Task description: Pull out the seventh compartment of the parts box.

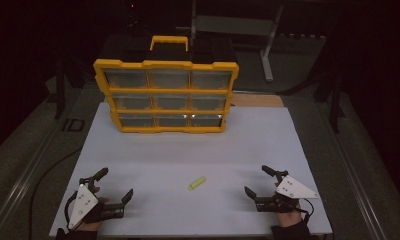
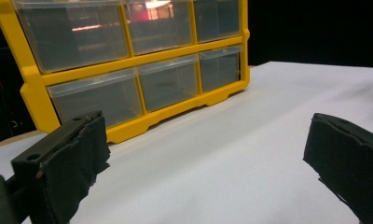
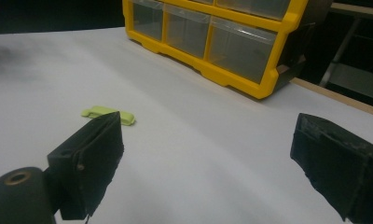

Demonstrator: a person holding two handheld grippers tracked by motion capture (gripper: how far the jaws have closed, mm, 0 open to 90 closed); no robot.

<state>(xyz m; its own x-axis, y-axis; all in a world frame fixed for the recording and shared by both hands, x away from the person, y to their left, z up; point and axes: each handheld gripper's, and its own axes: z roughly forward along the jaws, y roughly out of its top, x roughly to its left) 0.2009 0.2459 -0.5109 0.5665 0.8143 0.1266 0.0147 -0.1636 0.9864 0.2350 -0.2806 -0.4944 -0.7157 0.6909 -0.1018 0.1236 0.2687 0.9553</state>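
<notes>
Two grippers, left (image 1: 116, 184) and right (image 1: 253, 180), fingers released, flanking green clip (image 1: 197, 183), unlabelled yellow drawer organizer (image 1: 165, 95) behind.

Looks like a dark lab/workshop: yellow plastic drawer organiser with clear drawers (image 1: 166, 95) at white table's (image 1: 268, 145) far edge, grey metal stand (image 1: 268, 50) behind.

A plain white bench (image 1: 153, 210) is seen, unpatterned. The small clip (image 1: 197, 183) lying on it is coloured pale lime green throughout. The drawer cabinet (image 1: 166, 65) is framed in bright yellow, its handle is likewise yellow, and its back is black; its drawers (image 2: 166, 83) are made of clear, grey-tinted plastic. The left gripper (image 1: 116, 185) and right gripper (image 1: 257, 181) are finished in black, each topped by a pale grey three-cornered plate, and black jaws are shown.
</notes>
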